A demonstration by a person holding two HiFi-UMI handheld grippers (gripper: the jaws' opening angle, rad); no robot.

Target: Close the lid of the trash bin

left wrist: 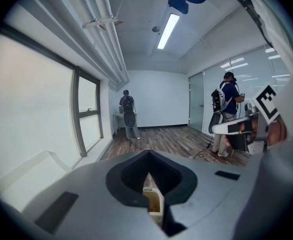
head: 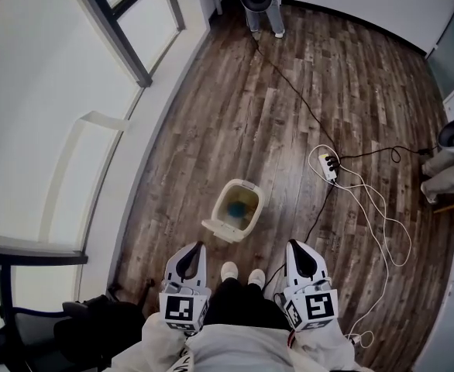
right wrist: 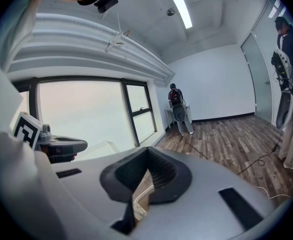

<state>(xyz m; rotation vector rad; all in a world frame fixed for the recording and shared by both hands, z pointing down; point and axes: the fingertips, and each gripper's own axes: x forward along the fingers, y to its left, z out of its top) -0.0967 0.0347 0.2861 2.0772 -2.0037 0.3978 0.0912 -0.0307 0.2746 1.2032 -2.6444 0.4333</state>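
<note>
Nothing of the closing looks done yet: the small cream plastic trash bin [head: 248,194] stands open on the brown wood-plank floor [head: 289,115] just below the middle of the head view. Its blue-lined inside shows, and its flat cream lid [head: 220,228] hangs out from the lower left edge, so by my reading the whole swing shut is still left. At the lower left, the left claw [head: 197,249] is held low and close against the person's body, pointing up the frame toward the bin and well apart from it. Its own view shows the jaws drawn together with nothing gripped, and only a sliver of the bin showing through the slit. At the lower right, the right claw [head: 292,248] mirrors that pose, its jaws likewise together and empty, also short of the bin.
</note>
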